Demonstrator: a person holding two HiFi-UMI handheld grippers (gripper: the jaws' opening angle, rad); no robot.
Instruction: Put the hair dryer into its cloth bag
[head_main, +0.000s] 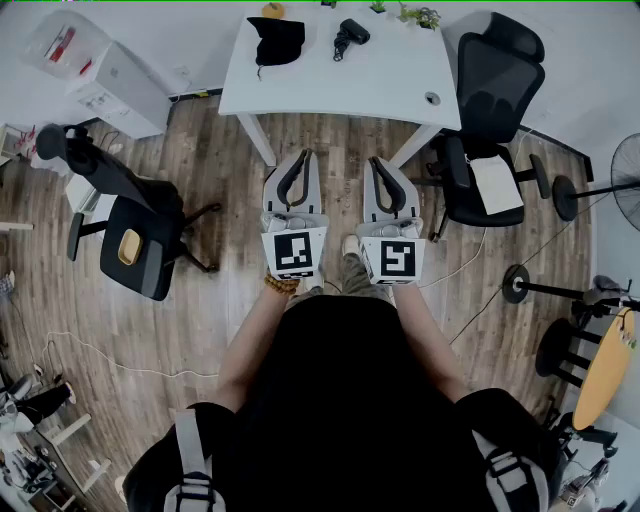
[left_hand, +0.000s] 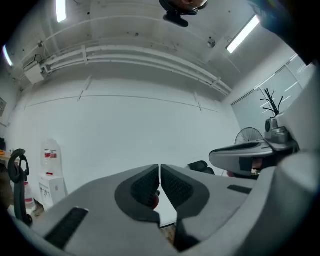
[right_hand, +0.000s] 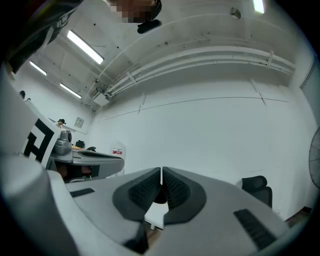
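The right gripper (right_hand: 161, 173) pointed level at a white wall (right_hand: 210, 135), its jaws pressed together with nothing between them. A corner of a white table (right_hand: 156, 215) showed just below. The left gripper (right_hand: 95, 161) sat alongside at the left, a black office chair (right_hand: 256, 186) stood at the right, and strip lights (right_hand: 85, 46) crossed the ceiling.

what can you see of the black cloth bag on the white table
The cloth bag is black, matte and soft-looking, and lies slumped and creased rather than flat. What looks like a thin dark cord trails from its near left corner. It rests on the left part of the white table, near the far edge. The hair dryer lies to its right, clearly apart. Whether its mouth is open cannot be told.
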